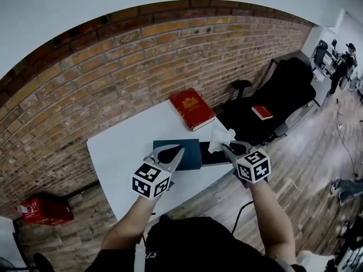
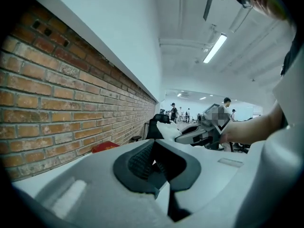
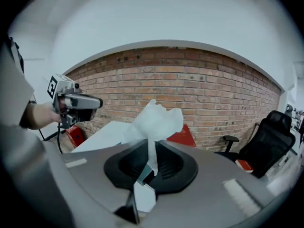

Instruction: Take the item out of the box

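The crumpled white paper tissue (image 1: 220, 137) is pinched low down in the right gripper (image 1: 228, 148), whose jaws are clenched on a narrow, twisted neck of the sheet. It is held up just beside the right edge of the flat dark-teal box (image 1: 190, 152), over the near part of the white table (image 1: 125, 152). In the right gripper view the tissue (image 3: 154, 122) rises out of the pinch along the line of the jaws and fans into a loose plume. Its long axis therefore runs from the jaw tips outward, and the free end points away from the person toward the brick wall (image 3: 199, 80) and the red hardcover book (image 1: 193, 109). A short tail shows below the pinch, but I cannot tell whether it has cleared the box. The left gripper (image 1: 177, 152) rests over the box with its jaws drawn together and nothing visible between them. If the tail is snagged, a quick pull would probably tear the thin paper at the twisted neck. The light box could also lift or slide along with it unless the left gripper pins it down. The pinch takes in little paper, so the sheet could slip free and drop beside the black office chair (image 1: 283, 95).
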{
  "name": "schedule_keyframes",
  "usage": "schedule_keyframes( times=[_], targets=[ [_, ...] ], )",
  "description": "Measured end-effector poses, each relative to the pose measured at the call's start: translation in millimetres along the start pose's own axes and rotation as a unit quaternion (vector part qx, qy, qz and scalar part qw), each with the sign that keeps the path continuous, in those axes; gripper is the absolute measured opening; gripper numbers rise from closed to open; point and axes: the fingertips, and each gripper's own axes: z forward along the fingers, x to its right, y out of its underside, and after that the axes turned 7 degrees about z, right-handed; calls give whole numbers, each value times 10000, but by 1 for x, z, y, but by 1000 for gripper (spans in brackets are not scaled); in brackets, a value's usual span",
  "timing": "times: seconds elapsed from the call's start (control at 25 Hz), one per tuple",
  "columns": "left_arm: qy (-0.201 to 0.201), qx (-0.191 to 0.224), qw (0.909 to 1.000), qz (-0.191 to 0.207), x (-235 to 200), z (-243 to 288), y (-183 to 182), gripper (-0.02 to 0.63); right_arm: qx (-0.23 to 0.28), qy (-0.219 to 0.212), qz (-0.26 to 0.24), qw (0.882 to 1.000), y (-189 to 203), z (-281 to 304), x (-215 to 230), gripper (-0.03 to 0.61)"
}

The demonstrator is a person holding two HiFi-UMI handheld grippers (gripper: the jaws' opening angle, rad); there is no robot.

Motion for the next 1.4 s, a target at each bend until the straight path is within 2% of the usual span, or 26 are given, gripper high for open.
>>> schedule_keyframes(
  times=[0.4, 0.68, 0.84, 1.08, 1.4],
  targets=[
    [-135, 80, 9997, 205, 9, 13, -26, 0, 1002, -285, 124, 9945, -32, -62, -10, 43],
    [-148, 144, 9994, 266, 13, 21, -35, 0, 1859, -310, 260, 9817, -51, -114, -9, 43],
    [-150, 134, 9994, 296, 17, 22, -34, 0, 2178, -221, 263, 9754, -50, -141, -10, 41],
    [-128, 62, 9995, 281, 19, 23, -28, 0, 2399, -17, 87, 9708, -36, -162, -16, 40],
    [-136, 40, 9996, 245, 20, 21, -24, 0, 2145, -107, 147, 9766, -9, -149, -23, 38]
  ],
)
